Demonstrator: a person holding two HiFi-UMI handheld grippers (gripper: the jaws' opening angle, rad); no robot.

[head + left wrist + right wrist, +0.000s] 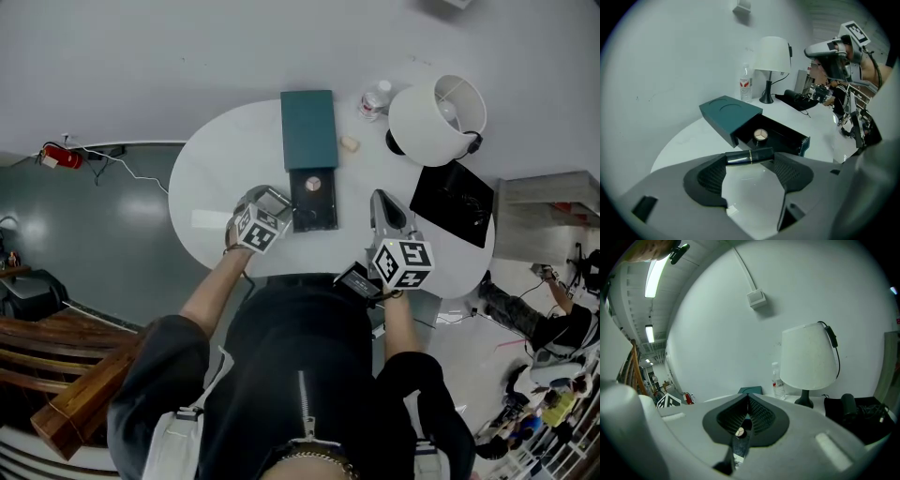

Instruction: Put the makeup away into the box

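**Lipstick** (749,156): dark tube with a thin bright band. It is held off the tabletop in the left claw (750,160), spanning from one jaw tip to the other. Its long axis lies crosswise to the claw's line.

**Left claw:** jaws part-open, closed on the tube's length. It sits near the tabletop's near edge, just beside the drawer's near left corner.

**Box** (726,112): teal sleeve at mid-tabletop, toward the far edge. Its black drawer (802,142) is pulled out toward the near edge. The open tray lies ahead and slightly right of the lipstick, and a round compact (760,135) is already inside. The left claw is the nearer one, so the next move is probably forward and right, over the tray.

**Right claw** (747,398): jaw tips together, nothing visibly gripped. It hangs right of the drawer.

**Tabletop** (216,169): white and oval. A lamp (436,117) and a water bottle (375,98) stand at the far right edge.
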